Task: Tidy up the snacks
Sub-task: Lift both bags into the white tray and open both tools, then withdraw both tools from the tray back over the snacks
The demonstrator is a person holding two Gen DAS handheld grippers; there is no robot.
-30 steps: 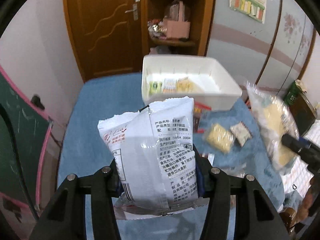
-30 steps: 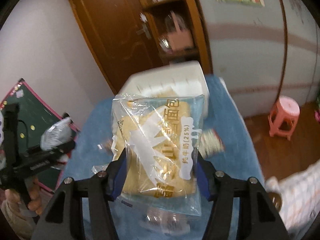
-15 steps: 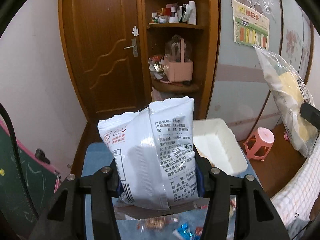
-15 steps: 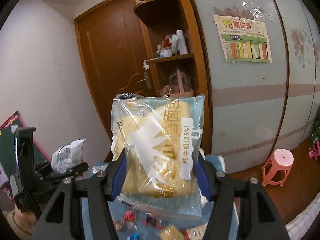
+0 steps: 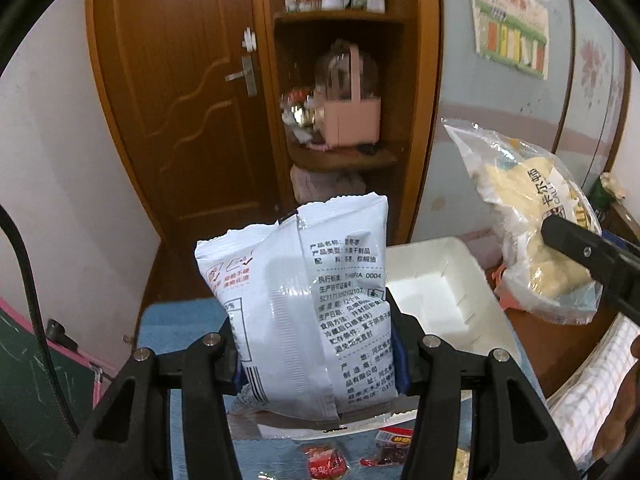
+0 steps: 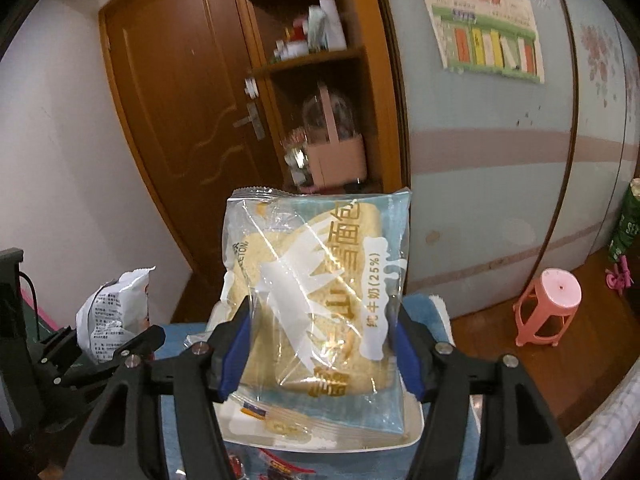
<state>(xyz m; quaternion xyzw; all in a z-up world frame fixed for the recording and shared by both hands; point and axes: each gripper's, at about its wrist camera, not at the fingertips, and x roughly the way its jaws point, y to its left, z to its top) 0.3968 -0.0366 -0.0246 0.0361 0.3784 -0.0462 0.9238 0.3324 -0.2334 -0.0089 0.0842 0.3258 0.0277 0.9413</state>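
The left gripper point(image 5: 316, 356) is clamped on a white snack bag point(image 5: 304, 304), which is held upright between the blue-lined pads with its printed back panel turned to the camera. Beyond and below that bag a white plastic bin point(image 5: 436, 300) is seen on a blue cloth point(image 5: 180, 324), and a few small red-wrapped snacks point(image 5: 324, 464) lie on the cloth at the lower edge of the left wrist view.

The right gripper point(image 6: 324, 344) has a clear bread packet point(image 6: 320, 304) between its blue pads point(image 6: 236, 344); the jaws are opening, yet the pads are still pressed to the packet's sides, and the packet stands upright (its yellow loaf is plainly visible through the wrapper). Under the packet the rim of the bin point(image 6: 416, 428) is glimpsed.

Each gripper is caught in the other's view: the bread packet point(image 5: 532, 232) is seen raised at the right of the left wrist view, and the white bag point(image 6: 116, 316) at the left of the right wrist view.

Behind, a brown door point(image 5: 176, 120), a corner shelf point(image 5: 344, 156) with a pink basket point(image 5: 352, 120), and a pink stool point(image 6: 548, 308) on the floor are visible.
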